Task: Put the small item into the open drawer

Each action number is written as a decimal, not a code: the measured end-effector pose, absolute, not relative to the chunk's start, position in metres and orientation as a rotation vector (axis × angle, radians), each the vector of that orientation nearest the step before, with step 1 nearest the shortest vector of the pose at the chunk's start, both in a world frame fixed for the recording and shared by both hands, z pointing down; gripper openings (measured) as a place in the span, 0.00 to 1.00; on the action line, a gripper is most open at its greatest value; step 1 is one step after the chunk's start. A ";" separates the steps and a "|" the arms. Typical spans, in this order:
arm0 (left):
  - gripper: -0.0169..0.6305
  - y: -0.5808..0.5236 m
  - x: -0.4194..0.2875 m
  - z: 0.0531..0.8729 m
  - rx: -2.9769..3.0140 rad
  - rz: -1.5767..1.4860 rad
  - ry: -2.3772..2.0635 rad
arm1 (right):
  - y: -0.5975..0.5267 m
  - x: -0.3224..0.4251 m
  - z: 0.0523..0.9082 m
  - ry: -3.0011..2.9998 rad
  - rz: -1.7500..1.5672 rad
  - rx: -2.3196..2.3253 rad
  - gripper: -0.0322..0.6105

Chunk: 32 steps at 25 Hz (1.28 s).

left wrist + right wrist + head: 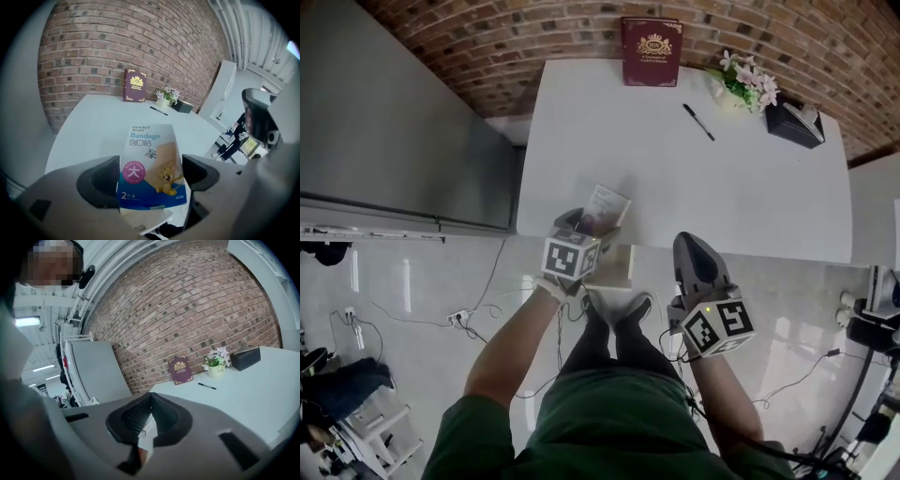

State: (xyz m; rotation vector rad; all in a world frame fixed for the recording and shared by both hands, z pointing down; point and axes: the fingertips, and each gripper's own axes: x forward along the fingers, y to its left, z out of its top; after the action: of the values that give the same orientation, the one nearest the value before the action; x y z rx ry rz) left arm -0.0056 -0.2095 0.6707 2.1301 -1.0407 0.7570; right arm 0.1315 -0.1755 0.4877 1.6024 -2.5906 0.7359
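My left gripper point(592, 223) is shut on a small bandage packet point(607, 207), a blue and white pouch with a cartoon print. It holds the packet over the near edge of the white table point(750, 197). In the left gripper view the packet point(151, 161) stands upright between the two pads of the left gripper point(150, 177). Just below that edge the open drawer point(612, 267) sticks out toward me, right beside the packet. My right gripper point(690, 244) hangs right of the drawer with its jaws together and nothing held. The right gripper view shows that gripper's point(150, 401) pads meeting.
At the back of the table stand a maroon book point(652, 52), a black pen point(698, 122), a small flower pot point(748, 84) and a black box point(794, 122). A grey cabinet point(394, 122) fills the left. Cables point(459, 317) lie on the floor.
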 end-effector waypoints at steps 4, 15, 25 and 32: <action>0.64 -0.191 -0.024 0.658 2.239 0.799 -1.042 | -0.172 0.112 0.494 -2.600 0.744 1.566 0.05; 0.64 -0.108 -0.049 0.672 2.520 1.139 -0.871 | -0.158 0.090 0.510 -2.569 0.787 1.557 0.05; 0.64 -0.073 -0.046 0.715 2.644 1.378 -0.687 | -0.149 0.097 0.527 -2.512 0.816 1.617 0.05; 0.64 -0.076 -0.060 0.766 2.709 1.612 -0.552 | -0.137 0.099 0.543 -2.467 0.855 1.648 0.05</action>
State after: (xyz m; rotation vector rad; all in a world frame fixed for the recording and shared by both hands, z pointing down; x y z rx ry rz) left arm -0.0599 -0.0756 0.7656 2.7085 -0.5519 1.6121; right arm 0.0990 -0.1366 0.5427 1.6475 -2.4671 0.8553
